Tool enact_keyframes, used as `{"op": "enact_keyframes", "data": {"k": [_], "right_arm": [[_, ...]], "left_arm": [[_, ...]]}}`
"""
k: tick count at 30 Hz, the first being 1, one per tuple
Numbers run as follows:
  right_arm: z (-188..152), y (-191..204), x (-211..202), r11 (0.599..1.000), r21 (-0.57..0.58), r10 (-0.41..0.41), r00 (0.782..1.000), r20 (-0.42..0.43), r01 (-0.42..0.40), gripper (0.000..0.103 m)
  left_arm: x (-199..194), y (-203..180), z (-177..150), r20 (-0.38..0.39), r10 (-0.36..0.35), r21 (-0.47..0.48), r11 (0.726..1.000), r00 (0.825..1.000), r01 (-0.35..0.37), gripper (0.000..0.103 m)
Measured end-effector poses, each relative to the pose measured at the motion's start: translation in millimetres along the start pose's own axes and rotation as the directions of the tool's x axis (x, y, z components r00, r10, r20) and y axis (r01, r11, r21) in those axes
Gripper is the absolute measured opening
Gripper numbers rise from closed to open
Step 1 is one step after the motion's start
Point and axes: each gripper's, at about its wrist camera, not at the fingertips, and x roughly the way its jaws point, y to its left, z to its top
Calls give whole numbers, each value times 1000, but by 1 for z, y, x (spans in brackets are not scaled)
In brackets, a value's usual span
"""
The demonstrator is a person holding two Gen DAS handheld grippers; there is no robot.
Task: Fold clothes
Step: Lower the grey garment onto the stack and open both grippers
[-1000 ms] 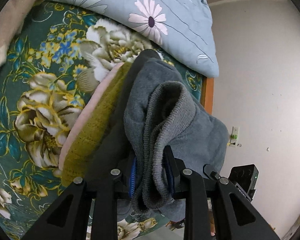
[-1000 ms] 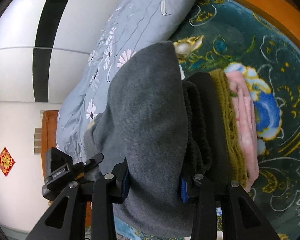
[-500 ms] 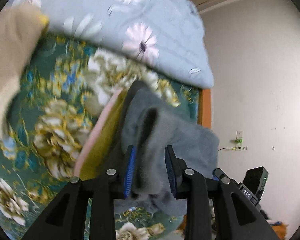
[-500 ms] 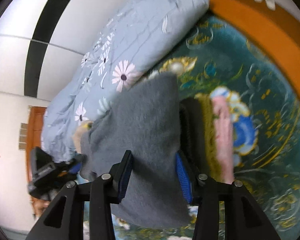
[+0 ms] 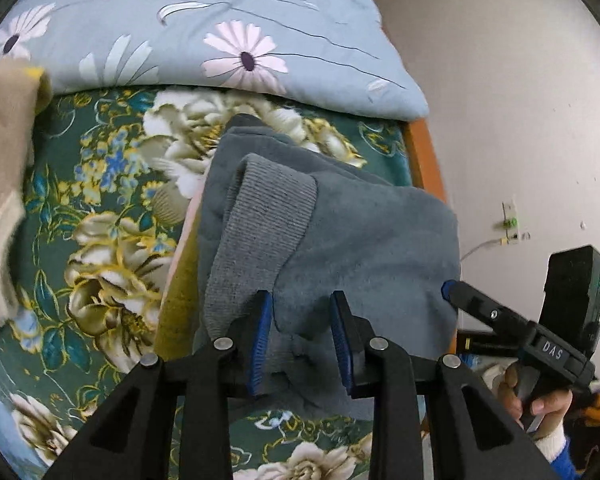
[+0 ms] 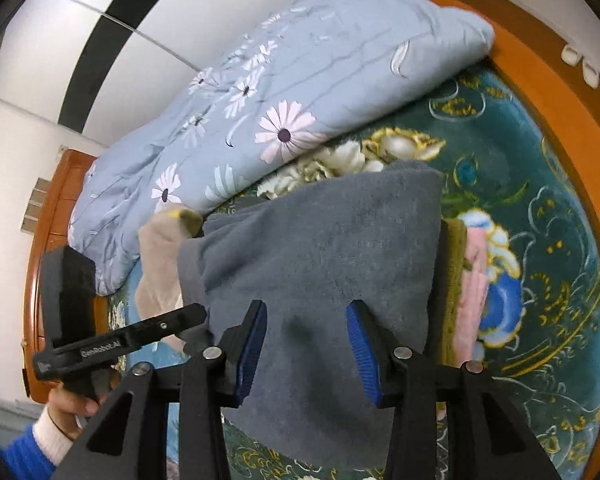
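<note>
A folded grey sweatshirt-like garment (image 5: 360,232) (image 6: 320,240) hangs between both grippers above a stack of folded clothes. Its ribbed cuff (image 5: 268,216) points up on the left. My left gripper (image 5: 300,336) is shut on the garment's near edge beside the cuff. My right gripper (image 6: 306,344) is shut on a thicker fold of the same edge. Under the garment, the stack shows an olive piece (image 5: 180,292) (image 6: 454,280) and a pink piece (image 6: 474,292). The rest of the stack is hidden.
A green floral blanket (image 5: 80,200) covers the bed. A pale blue flowered quilt (image 5: 220,40) (image 6: 280,100) lies along the far side. A beige garment (image 5: 4,160) (image 6: 160,260) lies to the left. The orange wooden bed frame (image 6: 560,100) and a white wall (image 5: 520,100) border the bed.
Both grippers have risen and rolled with the grey garment, which now lies flatter instead of edge-on. The right gripper and its hand have come into the left wrist view.
</note>
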Motion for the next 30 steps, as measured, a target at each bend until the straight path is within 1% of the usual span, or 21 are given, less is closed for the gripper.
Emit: {"op": "enact_keyframes", "data": {"k": [4,8,12,14,15,18,20,23,25,27,28,30], "right_arm": [[5,-7,15,1000,13,-19,1000,-6,19,46],[9,-17,23,999,47,-5,1000,-9,6,46],[8,-15,22,998,61,1,1000,-3,-1,46],[9,-13,20,998,57,-6,1000,-2,6,46],[8,-10,16,998,57,-14,1000,1,14,46],[2,3,-5,999,36,-40,999,27,39,46],[-8,14,-21,999,5,-49,997,56,49,46],[-31,28,-39,999,-11,-42,997,68,43,47],[-51,37,-44,999,-13,-45,997,58,46,49],[-73,44,-44,999,-18,-49,998,39,50,53],[-85,47,-41,998,-22,-58,998,22,59,56],[-107,50,-29,995,-27,-101,995,-23,100,56]], "left_arm": [[6,7,3,8,-35,-27,999,999,35,29],[13,7,5,7,-27,-14,1000,1000,27,29],[12,5,5,1,-8,-17,1000,1000,8,29],[6,-1,5,-6,15,-23,1000,1000,-16,29],[1,-6,3,2,29,-8,1000,1000,-29,29],[-21,-25,-9,53,88,86,992,995,-92,30],[-36,-31,-19,78,103,114,987,992,-111,31],[-50,-28,-37,96,116,93,988,989,-125,38],[-53,-23,-51,90,128,71,988,988,-134,41],[-52,-14,-65,76,141,38,989,987,-144,41],[-52,-10,-73,69,147,22,989,987,-149,41],[-50,-2,-86,57,162,-8,987,985,-162,41]]}}
